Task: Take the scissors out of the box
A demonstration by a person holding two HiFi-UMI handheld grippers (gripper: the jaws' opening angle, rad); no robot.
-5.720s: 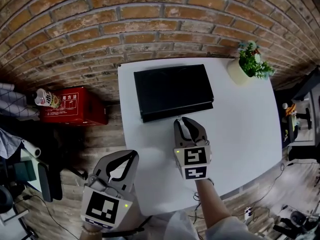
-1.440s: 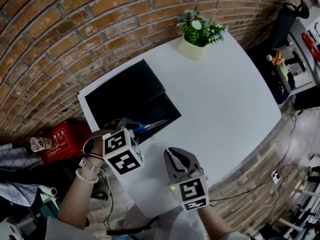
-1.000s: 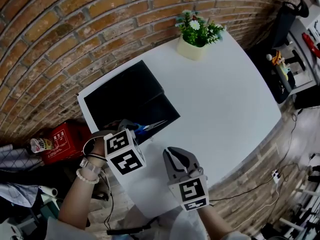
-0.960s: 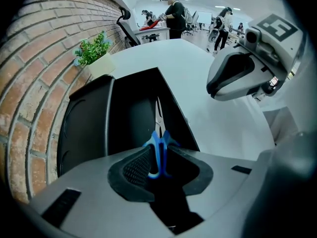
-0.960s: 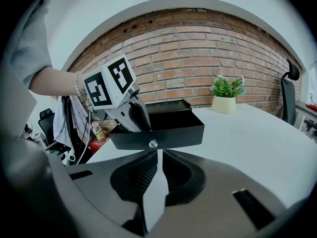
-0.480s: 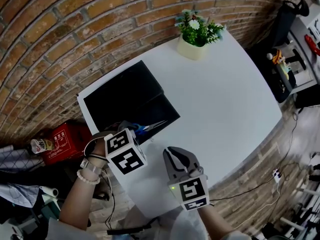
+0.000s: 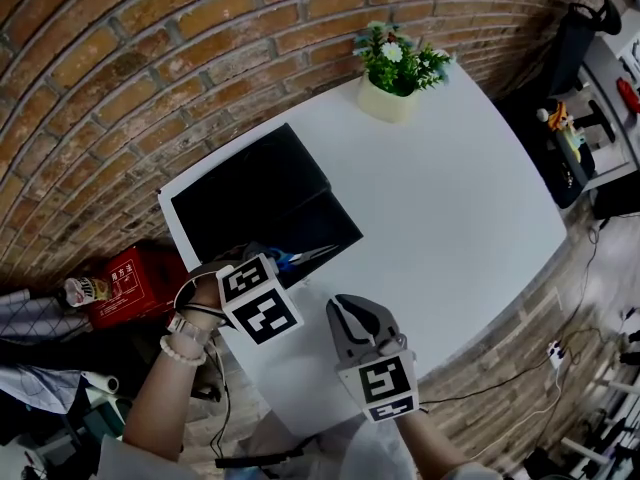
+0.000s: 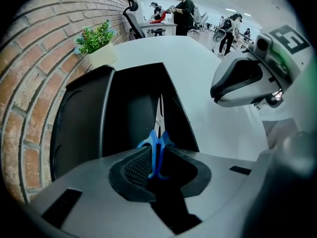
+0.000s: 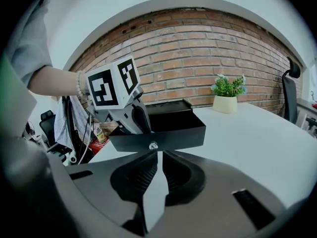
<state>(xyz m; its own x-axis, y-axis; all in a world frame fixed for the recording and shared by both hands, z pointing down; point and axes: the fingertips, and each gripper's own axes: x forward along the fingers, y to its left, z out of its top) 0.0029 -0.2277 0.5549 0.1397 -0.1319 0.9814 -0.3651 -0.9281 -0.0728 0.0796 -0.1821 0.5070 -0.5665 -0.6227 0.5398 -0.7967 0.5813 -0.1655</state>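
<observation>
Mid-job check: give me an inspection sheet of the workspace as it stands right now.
Surface: white table, mostly bare.
Job's things: black box at the table corner by the wall, with its drawer pulled out. The blue-handled scissors lie in the drawer.
Clutter: potted plant at the far edge.
Grippers: left gripper points down into the drawer, jaws closing on the scissors' handles. Right gripper is shut and empty, over bare table.
Cables: cable running to a power strip on the floor.
Surroundings: brick wall; red carton on the floor; people standing far off.
</observation>
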